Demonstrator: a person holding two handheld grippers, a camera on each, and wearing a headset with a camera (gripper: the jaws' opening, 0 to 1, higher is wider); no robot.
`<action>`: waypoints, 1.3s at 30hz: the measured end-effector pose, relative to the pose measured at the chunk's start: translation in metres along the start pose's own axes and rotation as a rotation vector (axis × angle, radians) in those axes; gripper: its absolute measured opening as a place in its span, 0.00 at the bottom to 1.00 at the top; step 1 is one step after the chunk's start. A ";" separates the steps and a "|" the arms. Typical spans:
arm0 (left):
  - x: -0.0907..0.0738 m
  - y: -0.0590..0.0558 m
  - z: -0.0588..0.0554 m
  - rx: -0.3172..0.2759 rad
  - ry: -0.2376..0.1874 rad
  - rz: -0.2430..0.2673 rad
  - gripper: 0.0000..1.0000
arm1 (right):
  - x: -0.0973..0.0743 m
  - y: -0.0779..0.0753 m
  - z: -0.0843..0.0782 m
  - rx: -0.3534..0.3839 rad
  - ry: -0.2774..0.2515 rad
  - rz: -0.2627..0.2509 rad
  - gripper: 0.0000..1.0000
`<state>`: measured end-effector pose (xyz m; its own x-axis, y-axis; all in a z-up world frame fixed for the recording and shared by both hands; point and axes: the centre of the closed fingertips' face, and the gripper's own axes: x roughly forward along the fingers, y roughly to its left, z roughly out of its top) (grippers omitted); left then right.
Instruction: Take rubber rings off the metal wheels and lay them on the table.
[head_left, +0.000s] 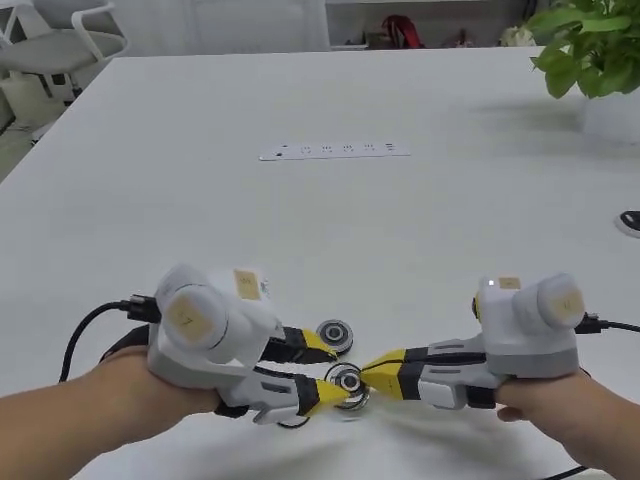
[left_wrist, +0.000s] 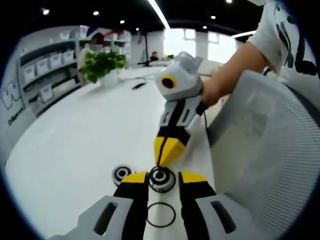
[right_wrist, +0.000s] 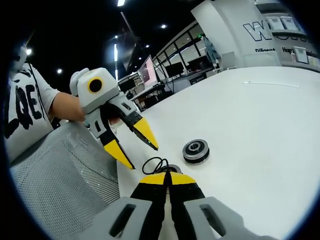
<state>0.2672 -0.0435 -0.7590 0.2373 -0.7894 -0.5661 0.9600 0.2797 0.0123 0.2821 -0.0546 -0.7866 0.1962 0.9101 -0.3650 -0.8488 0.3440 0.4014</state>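
Here the metal wheel (left_wrist: 161, 178) sits between the left gripper's (left_wrist: 161, 176) open fingers (left_wrist: 134, 179).

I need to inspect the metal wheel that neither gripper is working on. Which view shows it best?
Right gripper view: the metal wheel sits alone on the table, large and unobstructed. Left gripper view shows the wheel smaller, beside a jaw; in the head view it is tiny.
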 end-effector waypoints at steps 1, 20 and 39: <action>-0.001 0.000 0.001 -0.002 -0.004 0.000 0.25 | 0.000 0.000 0.000 -0.001 0.000 0.000 0.00; -0.026 0.006 0.009 -0.012 -0.066 0.014 0.34 | 0.000 0.004 0.006 -0.015 -0.004 0.017 0.00; -0.055 0.013 -0.002 -0.040 -0.080 0.058 0.40 | 0.002 0.012 0.016 -0.033 -0.008 0.046 0.00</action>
<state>0.2664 0.0048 -0.7298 0.3051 -0.8119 -0.4977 0.9379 0.3467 0.0093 0.2804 -0.0451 -0.7692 0.1601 0.9267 -0.3401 -0.8728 0.2938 0.3897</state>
